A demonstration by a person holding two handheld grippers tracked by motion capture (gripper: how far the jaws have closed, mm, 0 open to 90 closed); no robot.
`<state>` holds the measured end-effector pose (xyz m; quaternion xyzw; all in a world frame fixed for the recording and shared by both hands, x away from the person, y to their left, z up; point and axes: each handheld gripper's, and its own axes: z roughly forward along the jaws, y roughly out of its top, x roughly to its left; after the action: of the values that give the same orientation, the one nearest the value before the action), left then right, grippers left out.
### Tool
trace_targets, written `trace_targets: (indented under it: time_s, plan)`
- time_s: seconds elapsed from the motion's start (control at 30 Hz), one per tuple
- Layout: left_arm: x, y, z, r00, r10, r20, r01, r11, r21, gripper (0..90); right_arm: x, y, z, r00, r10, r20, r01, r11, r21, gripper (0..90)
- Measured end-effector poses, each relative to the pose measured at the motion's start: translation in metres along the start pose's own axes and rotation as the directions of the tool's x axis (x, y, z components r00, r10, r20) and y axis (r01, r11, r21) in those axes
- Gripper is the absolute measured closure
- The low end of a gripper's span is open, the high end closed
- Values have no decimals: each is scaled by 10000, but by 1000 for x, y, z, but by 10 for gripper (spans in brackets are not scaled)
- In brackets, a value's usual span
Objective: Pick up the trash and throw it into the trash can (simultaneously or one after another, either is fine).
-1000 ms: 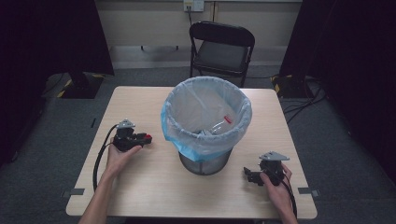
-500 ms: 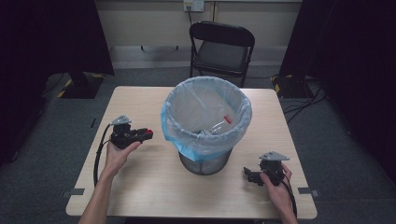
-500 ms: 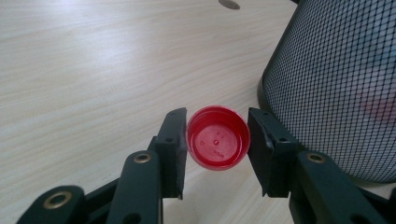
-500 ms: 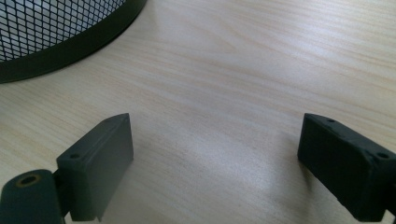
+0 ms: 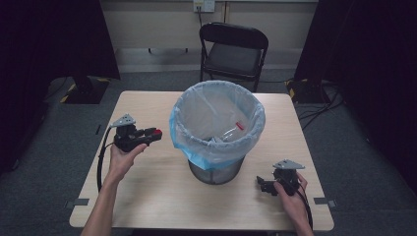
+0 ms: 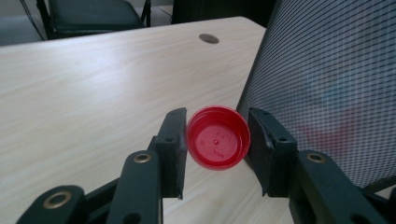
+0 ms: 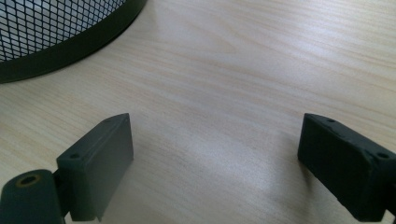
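Red bottle cap point(image 5: 157, 132) is sitting clenched in the left tongs point(image 5: 153, 133) above the surface point(image 5: 147, 196), beside the lined bin point(image 5: 216, 123). Left gripper view: cap point(image 6: 217, 137) gripped edgewise. Right gripper view: right tongs point(image 7: 215, 163) are gaping, released. Next likely lifting over the rim.

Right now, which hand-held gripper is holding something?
The left hand-held gripper: its jaws are shut on a red cap beside the bin. The right hand-held gripper is open over bare table.
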<state>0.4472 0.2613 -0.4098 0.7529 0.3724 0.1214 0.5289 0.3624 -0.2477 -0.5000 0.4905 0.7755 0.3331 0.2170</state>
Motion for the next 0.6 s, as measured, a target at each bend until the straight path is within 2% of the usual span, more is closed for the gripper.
trace_targets:
  time_s: [0.07, 0.2, 0.23, 0.33, 0.43, 0.6]
  plan:
    - [-3, 5, -2, 9998, -10, 189, 15, 9997, -250, 593, 0, 0, 0, 10000, -3, 17, 3, 10000, 8, 95]
    - [-3, 9, -3, 9998, -34, 218, 42, 9994, -357, 593, 0, 0, 0, 10000, -4, 17, 4, 10000, 9, 95]
    - [-6, 13, -5, 9995, -42, 311, 58, 9987, -514, 593, 0, 0, 0, 10000, -3, 17, 3, 10000, 9, 95]
    - [-8, 19, -7, 9994, 69, 348, -45, 9976, -686, 593, 0, 0, 0, 10000, -4, 17, 4, 10000, 9, 95]
    - [-11, 27, -11, 9995, 272, 189, -255, 9964, -810, 593, 0, 0, 0, 10000, -4, 17, 4, 10000, 9, 95]
    - [-15, 33, -17, 9991, 299, 306, -263, 9936, -1095, 593, 0, 0, 0, 10000, -4, 18, 4, 10000, 8, 95]
